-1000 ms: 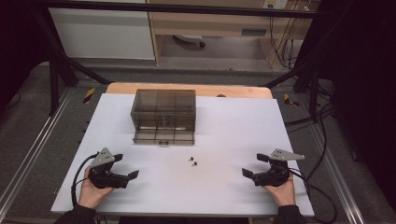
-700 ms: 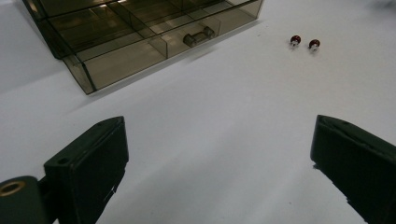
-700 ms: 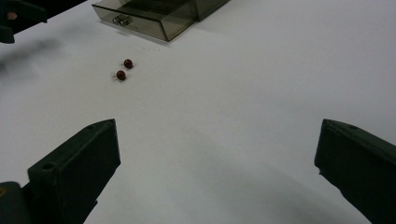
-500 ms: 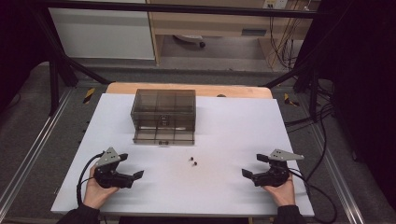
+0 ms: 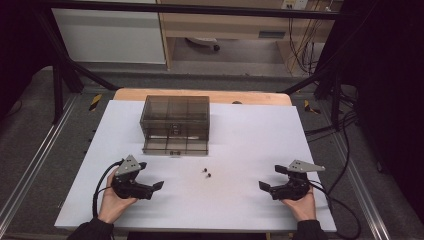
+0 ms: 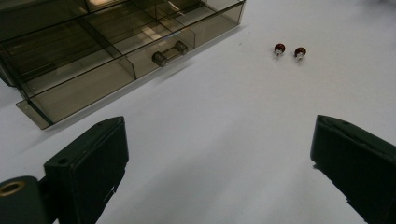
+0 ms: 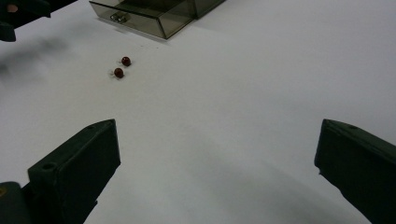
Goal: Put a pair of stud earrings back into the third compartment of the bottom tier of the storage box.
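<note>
From the high view I have the left hand-held gripper [image 5: 150, 186] and the right hand-held gripper [image 5: 272, 181] low on the white bench [image 5: 250, 140], both with jaws spread and empty, the smoky drawer box [image 5: 175, 124] far back and two tiny beads [image 5: 206, 173] between us. Through the left gripper view the red beads [image 6: 289, 49] lie just beside each other, near the pulled-out drawer's knob [image 6: 159, 58]. In the right gripper view they look light, hard and likely to roll, so I'd pinch one squarely across its round middle.

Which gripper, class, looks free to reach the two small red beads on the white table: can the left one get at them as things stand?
Probably yes: the left gripper is open, and bare table lies between it and the beads.
</note>
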{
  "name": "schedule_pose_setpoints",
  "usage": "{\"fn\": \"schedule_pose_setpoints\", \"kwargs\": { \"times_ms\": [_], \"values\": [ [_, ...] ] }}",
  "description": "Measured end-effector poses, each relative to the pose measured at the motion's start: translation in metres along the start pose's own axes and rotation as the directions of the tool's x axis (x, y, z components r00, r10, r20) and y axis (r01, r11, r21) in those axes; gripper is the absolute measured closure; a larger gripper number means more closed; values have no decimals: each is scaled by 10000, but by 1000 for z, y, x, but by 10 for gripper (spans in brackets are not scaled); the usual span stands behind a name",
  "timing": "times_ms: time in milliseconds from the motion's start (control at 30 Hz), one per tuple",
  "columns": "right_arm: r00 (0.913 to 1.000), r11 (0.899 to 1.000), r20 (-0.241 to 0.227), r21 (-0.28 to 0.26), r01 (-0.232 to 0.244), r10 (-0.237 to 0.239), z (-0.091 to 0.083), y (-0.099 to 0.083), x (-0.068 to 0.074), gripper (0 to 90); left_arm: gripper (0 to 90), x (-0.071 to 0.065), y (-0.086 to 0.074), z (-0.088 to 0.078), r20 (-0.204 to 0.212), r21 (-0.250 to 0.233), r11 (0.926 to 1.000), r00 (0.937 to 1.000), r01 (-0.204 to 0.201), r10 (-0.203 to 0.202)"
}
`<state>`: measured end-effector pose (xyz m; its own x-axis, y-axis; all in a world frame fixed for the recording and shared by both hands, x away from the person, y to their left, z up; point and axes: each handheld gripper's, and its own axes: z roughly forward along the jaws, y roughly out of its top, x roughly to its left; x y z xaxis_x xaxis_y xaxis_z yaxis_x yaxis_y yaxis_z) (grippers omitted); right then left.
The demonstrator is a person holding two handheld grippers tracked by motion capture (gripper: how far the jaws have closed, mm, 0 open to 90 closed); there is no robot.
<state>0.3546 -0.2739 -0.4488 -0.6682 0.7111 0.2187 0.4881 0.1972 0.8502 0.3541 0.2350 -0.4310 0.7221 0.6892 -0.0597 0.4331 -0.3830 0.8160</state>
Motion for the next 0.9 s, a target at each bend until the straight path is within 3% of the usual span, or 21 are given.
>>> {"fn": "schedule_pose_setpoints", "kwargs": {
  "times_ms": [500, 900],
  "values": [
    [10000, 10000, 25, 52, 30, -31, 0, 0, 0, 7, 37, -12, 13, 15, 174, 252, 9997, 9998, -69, 64],
    [10000, 9999, 40, 89, 69, -69, 0, 0, 0, 7, 37, -29, 33, 42, 345, 425, 9978, 9981, -515, 501]
  ]
}}
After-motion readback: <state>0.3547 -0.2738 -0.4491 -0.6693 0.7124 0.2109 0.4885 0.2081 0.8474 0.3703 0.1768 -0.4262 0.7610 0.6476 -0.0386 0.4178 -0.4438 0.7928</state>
